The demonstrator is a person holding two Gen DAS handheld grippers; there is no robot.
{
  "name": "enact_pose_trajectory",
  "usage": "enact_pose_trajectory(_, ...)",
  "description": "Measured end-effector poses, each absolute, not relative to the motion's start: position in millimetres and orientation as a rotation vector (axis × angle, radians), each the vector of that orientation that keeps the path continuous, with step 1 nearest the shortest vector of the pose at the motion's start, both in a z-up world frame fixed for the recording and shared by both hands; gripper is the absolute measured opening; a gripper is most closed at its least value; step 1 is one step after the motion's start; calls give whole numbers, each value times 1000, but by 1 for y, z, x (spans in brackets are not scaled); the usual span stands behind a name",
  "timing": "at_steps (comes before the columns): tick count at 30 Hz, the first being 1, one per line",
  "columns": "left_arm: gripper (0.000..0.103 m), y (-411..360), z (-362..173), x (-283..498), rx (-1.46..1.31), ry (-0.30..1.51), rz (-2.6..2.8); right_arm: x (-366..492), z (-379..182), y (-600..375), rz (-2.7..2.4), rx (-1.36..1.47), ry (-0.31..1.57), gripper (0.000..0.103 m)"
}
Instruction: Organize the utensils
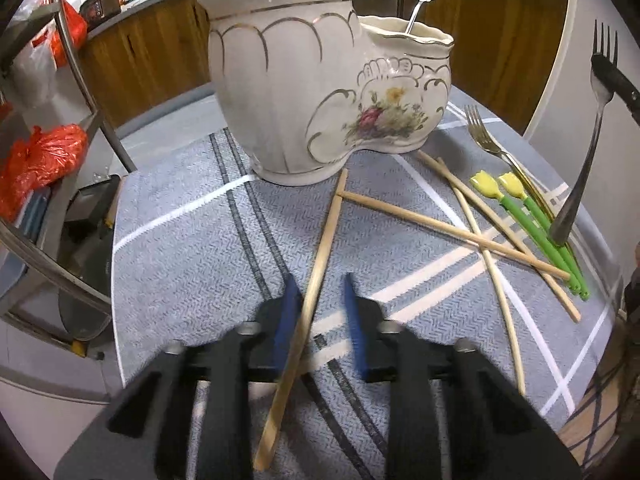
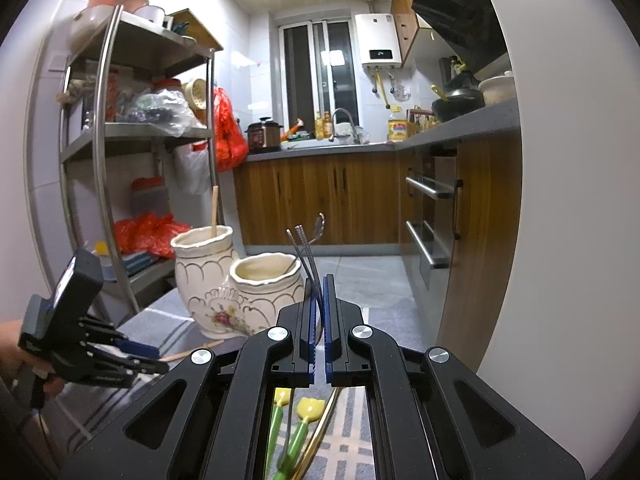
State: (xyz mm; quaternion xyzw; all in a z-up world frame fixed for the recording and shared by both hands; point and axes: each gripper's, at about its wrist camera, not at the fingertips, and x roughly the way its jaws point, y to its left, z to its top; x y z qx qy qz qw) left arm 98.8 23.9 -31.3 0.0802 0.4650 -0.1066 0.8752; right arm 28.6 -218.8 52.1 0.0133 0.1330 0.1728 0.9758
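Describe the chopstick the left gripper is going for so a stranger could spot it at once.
Start at the cream boot-shaped ceramic holder on the blue-grey tablecloth. From its base one wooden chopstick runs straight toward the camera. It alone lies between the left gripper fingers, away from the chopsticks crossed to the right.

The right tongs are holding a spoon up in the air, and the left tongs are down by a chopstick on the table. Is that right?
Not quite. The right tongs are holding a fork, not a spoon; the left wrist view shows its prongs. The rest is right: the left tongs are down by a chopstick on the table.
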Motion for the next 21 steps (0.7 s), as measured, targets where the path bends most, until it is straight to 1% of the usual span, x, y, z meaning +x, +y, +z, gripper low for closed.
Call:
enact_pose_trajectory(3, 7, 22, -31, 95, 182, 970, -225, 27, 51, -218, 350, 24, 266, 4)
enact_pose_trajectory(8, 6, 30, -20, 79, 163, 906, -206, 25, 51, -218, 350, 30, 254, 4)
enact_pose_trajectory(13, 6, 53, 6, 50, 69, 762, -232, 26, 50, -217, 351, 31, 249, 4)
enact_pose_trajectory(19, 6, 58, 30, 30, -3, 595, -311, 21, 55, -213, 361, 28, 229, 4)
enact_pose_trajectory(21, 6, 56, 34, 32, -2, 593, -329, 20, 56, -211, 366, 24, 223, 4)
